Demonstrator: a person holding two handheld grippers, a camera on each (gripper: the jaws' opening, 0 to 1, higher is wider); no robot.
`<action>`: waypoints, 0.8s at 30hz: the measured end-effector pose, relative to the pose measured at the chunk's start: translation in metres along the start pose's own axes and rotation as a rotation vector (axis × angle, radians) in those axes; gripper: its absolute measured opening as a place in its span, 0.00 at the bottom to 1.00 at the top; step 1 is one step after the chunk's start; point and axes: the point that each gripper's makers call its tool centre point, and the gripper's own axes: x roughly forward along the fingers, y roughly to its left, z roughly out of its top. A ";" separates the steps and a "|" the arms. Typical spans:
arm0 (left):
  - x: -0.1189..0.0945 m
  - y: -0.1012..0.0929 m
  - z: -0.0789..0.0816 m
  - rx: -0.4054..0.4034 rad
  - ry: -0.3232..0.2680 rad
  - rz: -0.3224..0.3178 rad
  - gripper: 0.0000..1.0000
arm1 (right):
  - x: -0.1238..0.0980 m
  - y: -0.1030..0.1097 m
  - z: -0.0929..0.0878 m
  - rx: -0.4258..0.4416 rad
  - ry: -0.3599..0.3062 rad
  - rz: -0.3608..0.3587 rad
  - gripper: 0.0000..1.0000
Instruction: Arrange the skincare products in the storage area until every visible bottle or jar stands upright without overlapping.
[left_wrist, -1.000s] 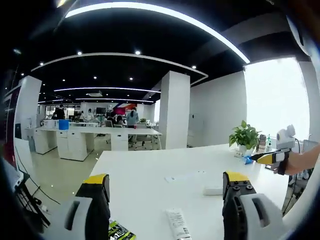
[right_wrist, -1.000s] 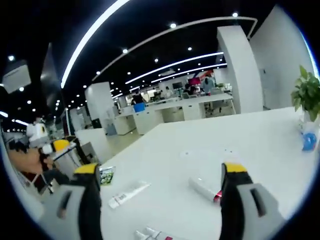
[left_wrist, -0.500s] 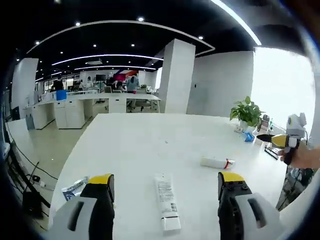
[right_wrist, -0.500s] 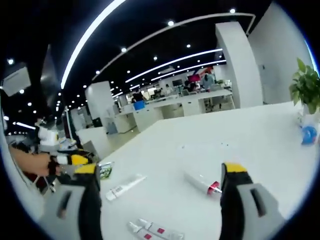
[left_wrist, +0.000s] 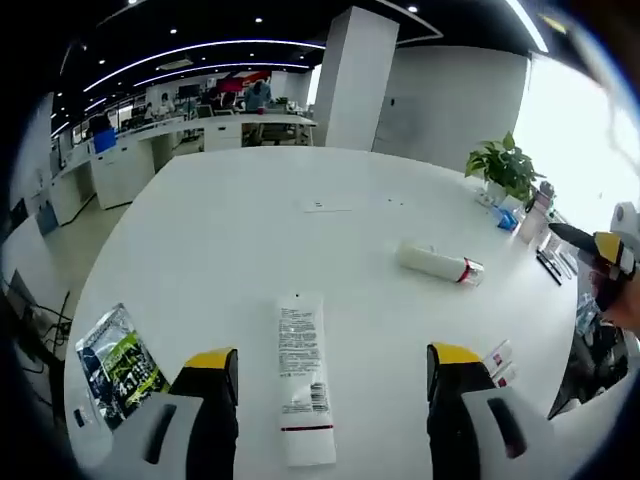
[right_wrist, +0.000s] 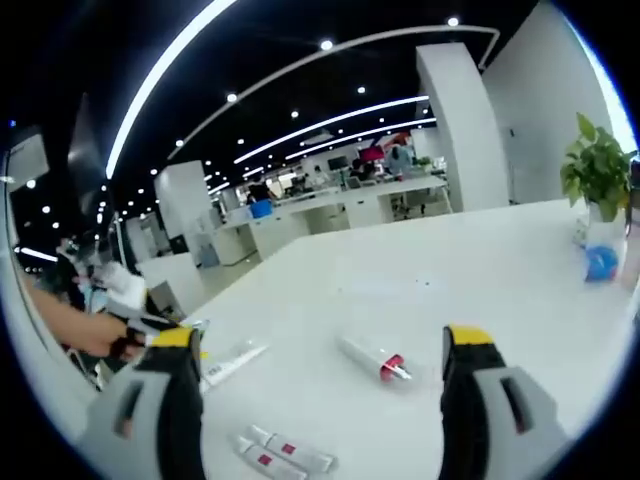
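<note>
White table (left_wrist: 230, 220): four tubes, one sachet (left_wrist: 118, 360)

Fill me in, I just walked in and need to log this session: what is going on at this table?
A person holds a two-jaw gripper in each hand over a white table. The left gripper hangs open above a large white tube lying flat. The right gripper is open too, holding nothing, with a red-banded tube lying ahead of it. A green sachet and two small tubes also lie flat. Nothing stands upright yet.
</note>
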 end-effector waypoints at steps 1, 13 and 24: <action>0.002 0.001 -0.001 0.007 0.006 -0.001 0.77 | 0.000 -0.001 0.000 0.003 0.000 -0.002 0.99; 0.035 0.023 -0.015 0.048 0.113 0.031 0.60 | -0.001 -0.009 -0.003 -0.007 0.019 -0.024 0.99; 0.053 0.023 -0.036 0.171 0.241 0.034 0.58 | -0.004 -0.016 0.003 -0.027 0.020 -0.061 0.99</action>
